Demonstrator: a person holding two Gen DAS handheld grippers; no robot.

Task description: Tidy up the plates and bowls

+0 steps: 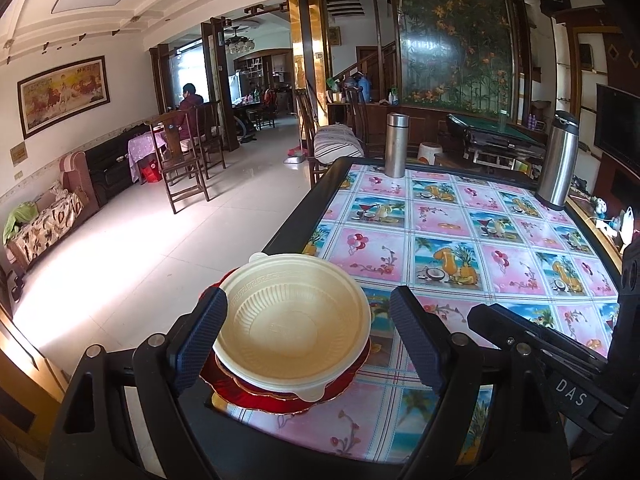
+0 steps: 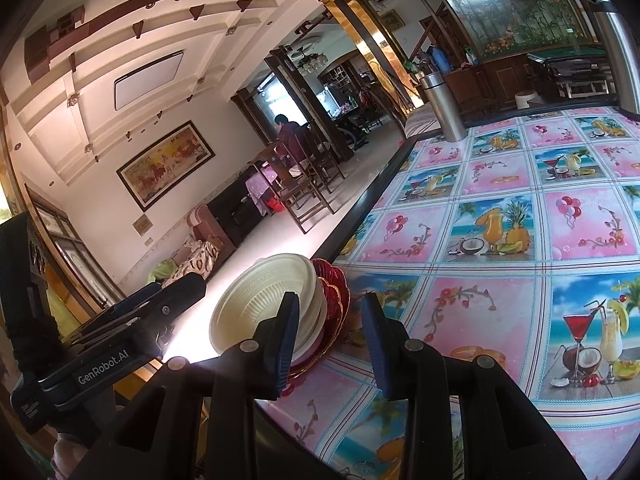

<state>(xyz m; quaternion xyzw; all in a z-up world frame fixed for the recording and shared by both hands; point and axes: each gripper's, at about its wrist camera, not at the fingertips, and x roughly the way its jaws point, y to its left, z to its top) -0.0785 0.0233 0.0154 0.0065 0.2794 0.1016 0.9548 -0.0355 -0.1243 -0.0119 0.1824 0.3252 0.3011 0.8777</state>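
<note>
Left hand-held gripper (angled down) straddles bowl.

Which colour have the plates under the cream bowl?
Red, with gold edges; the plates show best in the left wrist view, under the bowl.

the cream bowls hide most of the red plates beneath them, so the plate count cannot be told. the left gripper covers the stack's left edge. a tall steel flask is cut off by the right wrist picture's edge. a seated person far off is too small to make out.
</note>
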